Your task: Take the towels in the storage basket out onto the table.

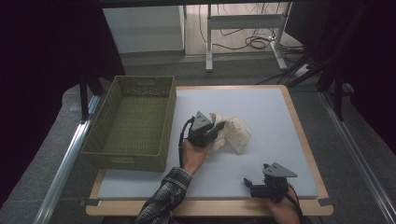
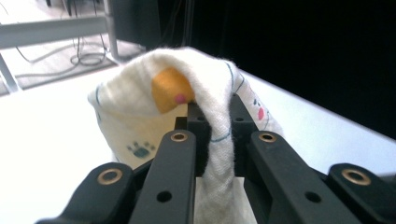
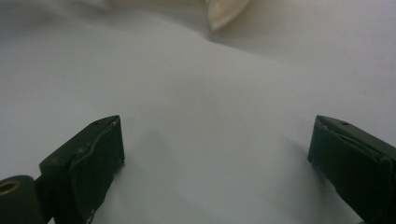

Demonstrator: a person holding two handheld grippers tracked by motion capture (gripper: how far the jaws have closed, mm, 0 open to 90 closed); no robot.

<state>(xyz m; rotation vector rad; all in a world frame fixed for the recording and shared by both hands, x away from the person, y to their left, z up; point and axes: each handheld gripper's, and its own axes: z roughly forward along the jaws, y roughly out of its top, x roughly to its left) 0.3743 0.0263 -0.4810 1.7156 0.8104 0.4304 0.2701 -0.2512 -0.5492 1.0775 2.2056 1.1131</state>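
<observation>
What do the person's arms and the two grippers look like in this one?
Both the left gripper and the right gripper are black, each topped by a grey three-cornered plate, with black cables trailing back. The left jaw links carry brass-coloured rivets. The left forearm wears a dark plaid sleeve.

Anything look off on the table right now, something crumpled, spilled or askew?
Nothing spilled or broken. The cream cloth lies bunched in a heap rather than flat, with a fold pinched in the left claw. The green basket sits squarely at the table's left, and the right claw is open over bare tabletop.
</observation>
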